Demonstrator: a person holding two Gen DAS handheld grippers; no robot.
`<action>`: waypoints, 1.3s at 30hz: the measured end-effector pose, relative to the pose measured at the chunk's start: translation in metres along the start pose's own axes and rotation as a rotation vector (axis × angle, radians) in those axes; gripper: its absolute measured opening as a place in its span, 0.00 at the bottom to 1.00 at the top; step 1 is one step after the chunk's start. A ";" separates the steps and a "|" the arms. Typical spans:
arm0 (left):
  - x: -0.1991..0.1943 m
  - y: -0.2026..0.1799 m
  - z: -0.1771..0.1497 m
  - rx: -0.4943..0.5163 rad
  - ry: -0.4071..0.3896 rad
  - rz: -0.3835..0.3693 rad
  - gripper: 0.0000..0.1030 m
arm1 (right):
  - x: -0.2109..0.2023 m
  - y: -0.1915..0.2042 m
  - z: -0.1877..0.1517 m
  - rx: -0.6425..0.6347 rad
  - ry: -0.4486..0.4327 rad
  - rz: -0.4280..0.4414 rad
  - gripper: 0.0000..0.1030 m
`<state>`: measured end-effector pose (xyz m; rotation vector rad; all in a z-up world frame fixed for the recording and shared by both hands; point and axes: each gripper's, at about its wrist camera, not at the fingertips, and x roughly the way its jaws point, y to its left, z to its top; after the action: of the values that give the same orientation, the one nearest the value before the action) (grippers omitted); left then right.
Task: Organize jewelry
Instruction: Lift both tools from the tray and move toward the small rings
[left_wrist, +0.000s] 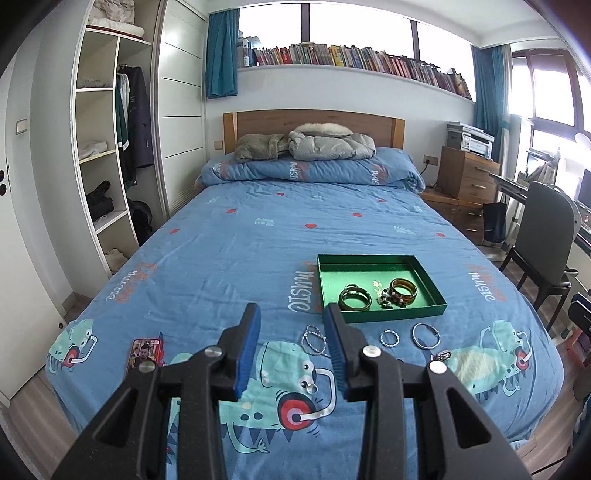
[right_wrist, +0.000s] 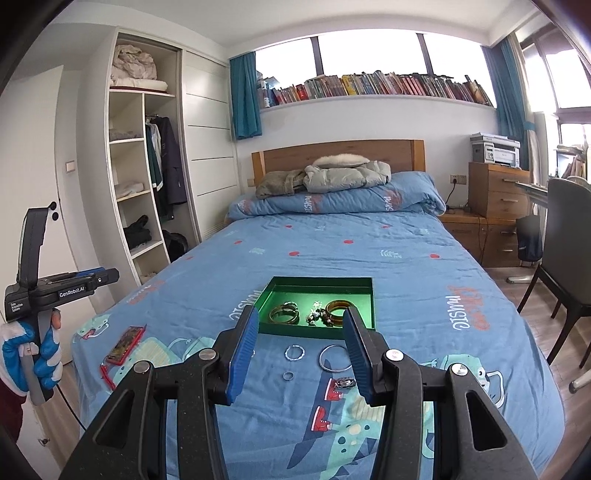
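Blue pads on both grippers, jaws apart, nothing between them. Left gripper (left_wrist: 293, 314): moderately wide, empty, held above the bed (left_wrist: 258, 258). Just beyond its right finger, a green tray (left_wrist: 428, 291) holding a dark bangle (left_wrist: 355, 299), an amber bangle (left_wrist: 403, 289) and a small tangle of beads (left_wrist: 389, 300). Ahead between the fingers, a thin silver bracelet (left_wrist: 314, 340) flat on the cover; nearer still, a small ring (left_wrist: 311, 388). Off to the right of the fingers, a twisted silver ring (left_wrist: 389, 338), a larger silver hoop (left_wrist: 426, 335) and a small ornate piece (left_wrist: 442, 355). To the left, a phone (left_wrist: 144, 354).

Right gripper (right_wrist: 301, 314): also moderately wide and empty. Straight ahead past the fingertips, the same tray, partly framed by the two fingers. Below it, between the fingers, the twisted ring, the hoop, the small ring and the ornate piece, all loose on the cover, apart from the pads. Far left, a gloved hand (right_wrist: 33, 354) gripping the other handle.
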<state>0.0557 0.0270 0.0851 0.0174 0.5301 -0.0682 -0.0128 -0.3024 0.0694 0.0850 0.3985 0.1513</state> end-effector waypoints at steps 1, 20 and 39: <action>0.001 0.000 -0.002 -0.003 0.001 0.001 0.33 | 0.001 -0.002 -0.001 0.005 0.003 0.000 0.46; 0.043 0.007 -0.048 -0.039 0.066 0.047 0.33 | 0.038 -0.034 -0.033 0.068 0.064 -0.035 0.46; 0.117 0.001 -0.104 -0.049 0.211 0.018 0.33 | 0.099 -0.051 -0.071 0.116 0.187 -0.030 0.46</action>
<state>0.1039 0.0241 -0.0642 -0.0182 0.7427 -0.0358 0.0564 -0.3322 -0.0393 0.1795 0.5947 0.1072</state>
